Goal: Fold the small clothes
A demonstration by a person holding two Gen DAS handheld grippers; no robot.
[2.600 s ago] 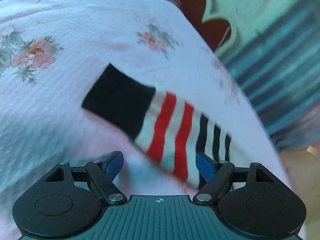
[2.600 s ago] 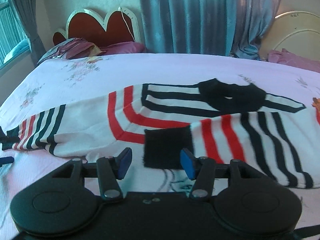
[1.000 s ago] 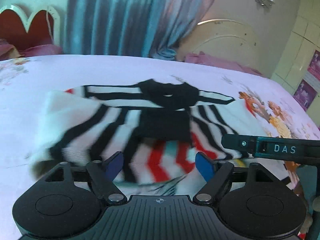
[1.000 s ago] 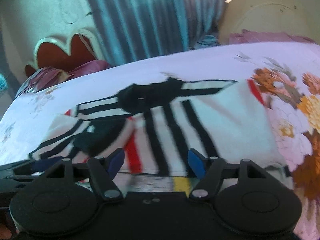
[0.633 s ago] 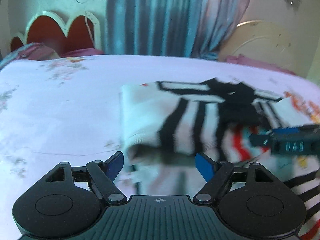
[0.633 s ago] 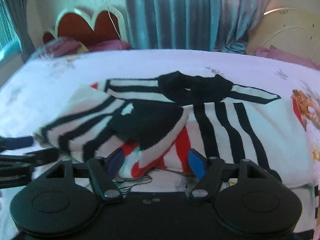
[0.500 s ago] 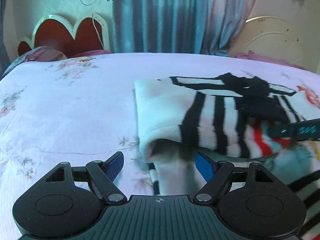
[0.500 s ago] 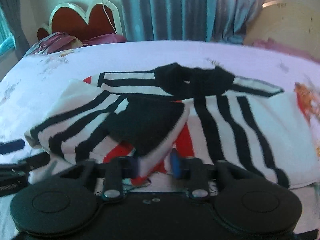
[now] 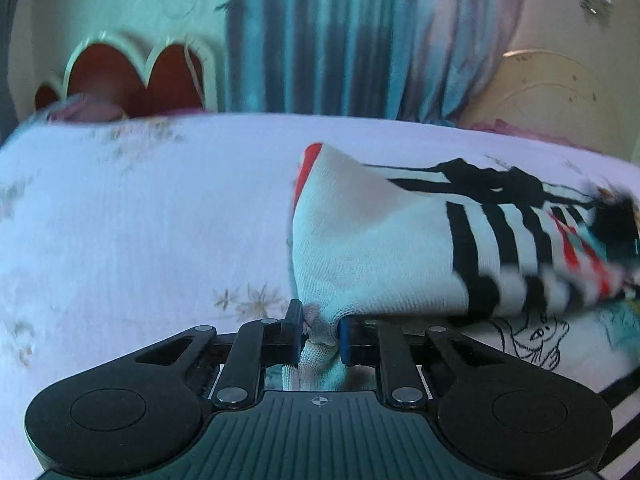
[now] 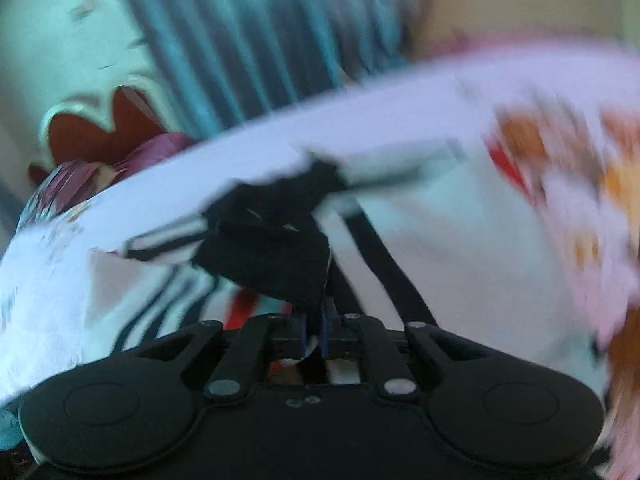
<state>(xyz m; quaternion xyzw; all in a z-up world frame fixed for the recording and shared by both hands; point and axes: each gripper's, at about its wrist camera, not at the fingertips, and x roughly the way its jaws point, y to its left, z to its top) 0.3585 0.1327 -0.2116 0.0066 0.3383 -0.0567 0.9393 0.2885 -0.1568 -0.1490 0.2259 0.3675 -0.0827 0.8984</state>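
Jaws of both grippers, wide a second ago, now clamped on striped sweater point(image 9: 384, 248) (folded edge), left gripper point(image 9: 320, 336), right gripper point(image 10: 314, 336).

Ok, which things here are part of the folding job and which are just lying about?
In the job:
- striped top, being folded
- left gripper, clamped on the top's white fold
- right gripper, clamped on the top's near edge below its black part

Lying about:
- bed sheet, under the top
- pillows
- headboard
- curtain
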